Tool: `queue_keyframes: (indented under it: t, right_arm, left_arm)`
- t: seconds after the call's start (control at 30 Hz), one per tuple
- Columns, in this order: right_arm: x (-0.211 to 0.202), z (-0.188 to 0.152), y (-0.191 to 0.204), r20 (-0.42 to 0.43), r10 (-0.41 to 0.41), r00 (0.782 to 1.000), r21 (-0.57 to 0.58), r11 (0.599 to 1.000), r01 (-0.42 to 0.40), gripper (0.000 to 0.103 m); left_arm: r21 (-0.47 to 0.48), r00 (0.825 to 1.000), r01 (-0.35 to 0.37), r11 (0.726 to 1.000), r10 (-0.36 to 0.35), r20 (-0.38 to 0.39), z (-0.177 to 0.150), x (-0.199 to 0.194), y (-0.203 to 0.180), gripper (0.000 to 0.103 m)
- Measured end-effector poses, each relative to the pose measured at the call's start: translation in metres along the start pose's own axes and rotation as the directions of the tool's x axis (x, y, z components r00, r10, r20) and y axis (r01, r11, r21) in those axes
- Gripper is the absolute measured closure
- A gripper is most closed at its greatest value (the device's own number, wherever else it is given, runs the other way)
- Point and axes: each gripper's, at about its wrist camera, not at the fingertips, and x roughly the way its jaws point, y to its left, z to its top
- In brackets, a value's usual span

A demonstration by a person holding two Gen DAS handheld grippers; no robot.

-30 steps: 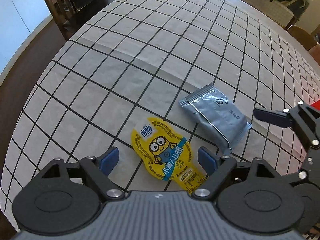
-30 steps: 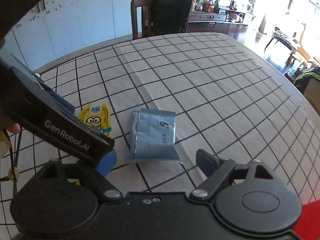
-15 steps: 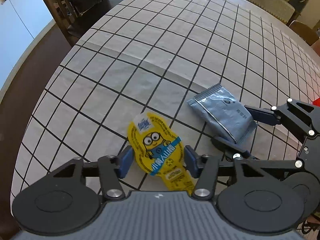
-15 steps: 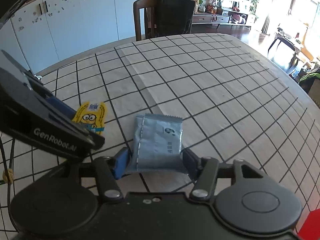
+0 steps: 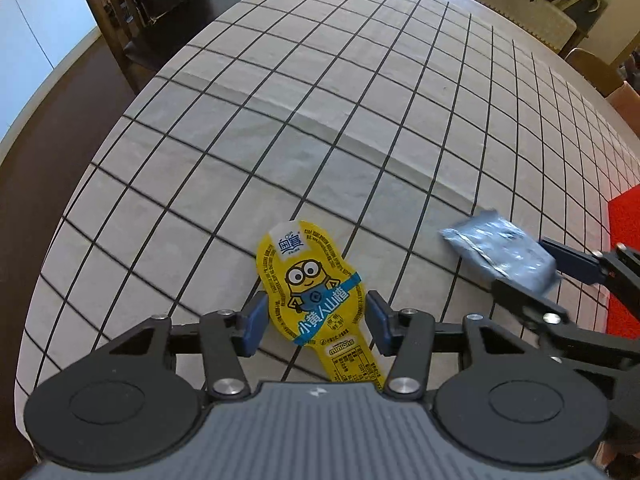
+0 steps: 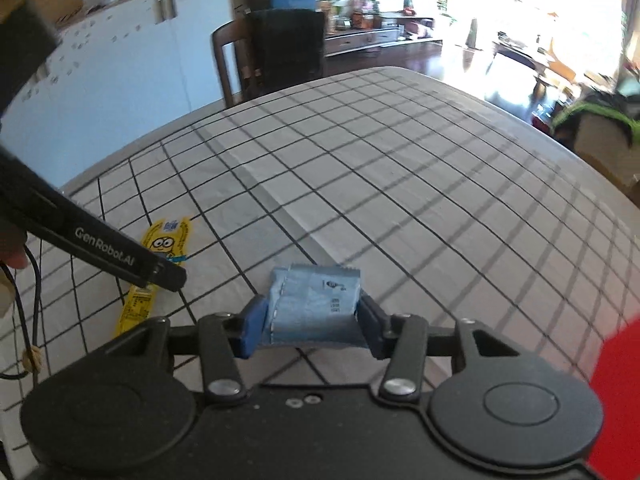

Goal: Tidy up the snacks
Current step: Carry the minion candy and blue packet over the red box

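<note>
A yellow Minion snack pouch (image 5: 316, 292) sits between the blue pads of my left gripper (image 5: 316, 322), which is shut on it just above the checked tablecloth. The pouch also shows in the right wrist view (image 6: 166, 246). My right gripper (image 6: 310, 320) is shut on a grey-blue foil snack packet (image 6: 316, 300) and holds it lifted off the cloth. In the left wrist view the packet (image 5: 502, 250) and the right gripper (image 5: 560, 280) appear at the right, blurred by motion.
A white tablecloth (image 5: 320, 100) with a black grid covers the round table. A red container edge (image 5: 624, 256) lies at the right, also showing in the right wrist view (image 6: 618, 396). A dark wooden chair (image 6: 276, 52) stands at the far edge.
Both grippers closed: the left on the Minion pouch, the right on the foil packet. The right gripper then lifted the packet and swung it right, toward the red container.
</note>
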Motion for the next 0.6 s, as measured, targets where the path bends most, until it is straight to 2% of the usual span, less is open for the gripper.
queue_keyframes:
  t: [0.27, 0.6]
  right_arm:
    - [-0.039, -0.026, -0.003, 0.018, -0.040, 0.999, 0.086, 0.996, 0.039, 0.055]
    - [-0.094, -0.043, -0.012, 0.074, -0.114, 0.991, 0.161, 0.982, 0.101, 0.055]
  left_arm:
    - [0.037, 1.000, 0.031, 0.999, -0.031, 0.004, -0.014, -0.017, -0.002, 0.052]
    - [0.173, 0.995, 0.092, 0.981, -0.099, 0.034, -0.028, -0.051, -0.044, 0.052]
